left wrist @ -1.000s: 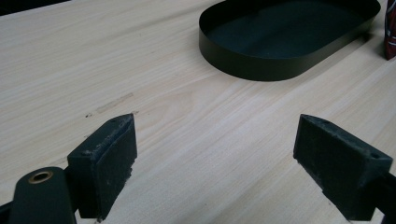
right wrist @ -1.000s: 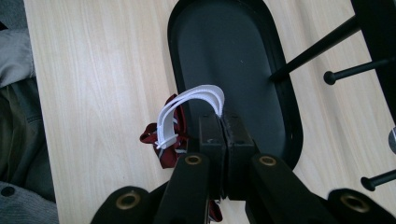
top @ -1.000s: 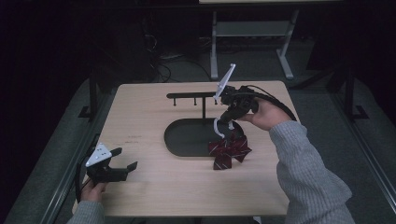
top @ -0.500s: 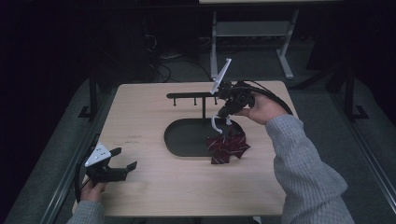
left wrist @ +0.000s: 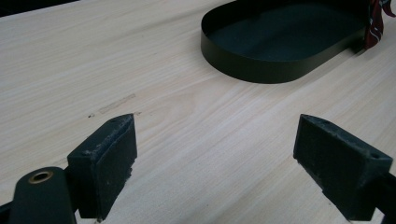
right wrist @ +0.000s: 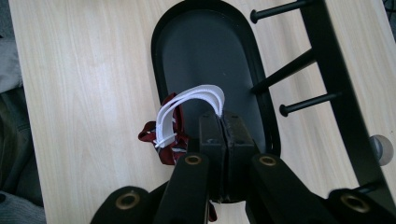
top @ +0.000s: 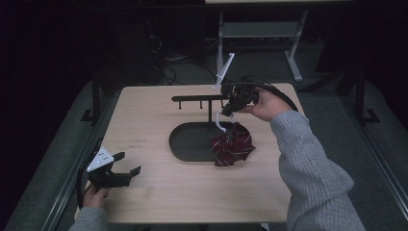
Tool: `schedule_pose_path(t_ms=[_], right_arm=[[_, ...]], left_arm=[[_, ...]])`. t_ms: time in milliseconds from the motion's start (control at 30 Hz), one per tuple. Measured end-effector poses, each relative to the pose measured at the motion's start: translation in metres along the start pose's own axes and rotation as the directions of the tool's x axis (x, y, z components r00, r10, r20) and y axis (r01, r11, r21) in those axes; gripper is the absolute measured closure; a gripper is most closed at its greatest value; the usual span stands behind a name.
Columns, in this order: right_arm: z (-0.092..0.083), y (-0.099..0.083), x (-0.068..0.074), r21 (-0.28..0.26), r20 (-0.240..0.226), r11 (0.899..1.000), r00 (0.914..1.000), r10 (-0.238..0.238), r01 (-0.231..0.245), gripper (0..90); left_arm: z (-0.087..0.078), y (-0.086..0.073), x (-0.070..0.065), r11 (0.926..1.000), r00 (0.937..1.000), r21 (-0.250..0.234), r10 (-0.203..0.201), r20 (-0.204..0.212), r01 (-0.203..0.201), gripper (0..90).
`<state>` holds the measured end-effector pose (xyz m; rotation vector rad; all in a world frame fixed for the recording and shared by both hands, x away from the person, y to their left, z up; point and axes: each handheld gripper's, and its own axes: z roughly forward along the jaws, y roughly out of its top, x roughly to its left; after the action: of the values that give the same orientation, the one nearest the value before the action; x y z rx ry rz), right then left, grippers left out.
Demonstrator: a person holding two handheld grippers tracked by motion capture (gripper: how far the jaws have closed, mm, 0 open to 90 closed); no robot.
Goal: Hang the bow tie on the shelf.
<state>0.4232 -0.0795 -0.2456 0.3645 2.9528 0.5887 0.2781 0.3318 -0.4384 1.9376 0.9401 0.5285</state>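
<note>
Right gripper (right wrist: 223, 128): jaws clamped on the white loop (right wrist: 187, 105) of a dark red bow (top: 231, 147), above the black tray (top: 187, 144).
Bow: hanging at the tray's right end, beside the peg rack (top: 199, 99).
Left gripper (top: 129, 163): jaws apart, low over the table (top: 159, 192).

No readable text, labels, brands, numbers or signs were visible anywhere, not on the table (top: 154, 192), the black tray (left wrist: 280, 70) or the dark red cloth (top: 231, 147).
</note>
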Motion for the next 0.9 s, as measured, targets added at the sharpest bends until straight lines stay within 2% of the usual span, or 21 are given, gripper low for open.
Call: schedule_pose_path(t_ms=[700,900], right_arm=[[0.001,0.014,-0.024,0.02,0.003,0.999,0.9994,0.036,-0.036,88.0],[-0.001,0.017,-0.033,0.008,-0.003,0.999,0.9987,0.051,-0.051,87.8]], left_arm=[[0.0,0.0,0.001,1.0,1.0,-0.002,-0.001,0.004,0.001,12.9],[-0.001,0.0,0.001,1.0,1.0,-0.003,-0.001,0.003,0.001,12.9]])
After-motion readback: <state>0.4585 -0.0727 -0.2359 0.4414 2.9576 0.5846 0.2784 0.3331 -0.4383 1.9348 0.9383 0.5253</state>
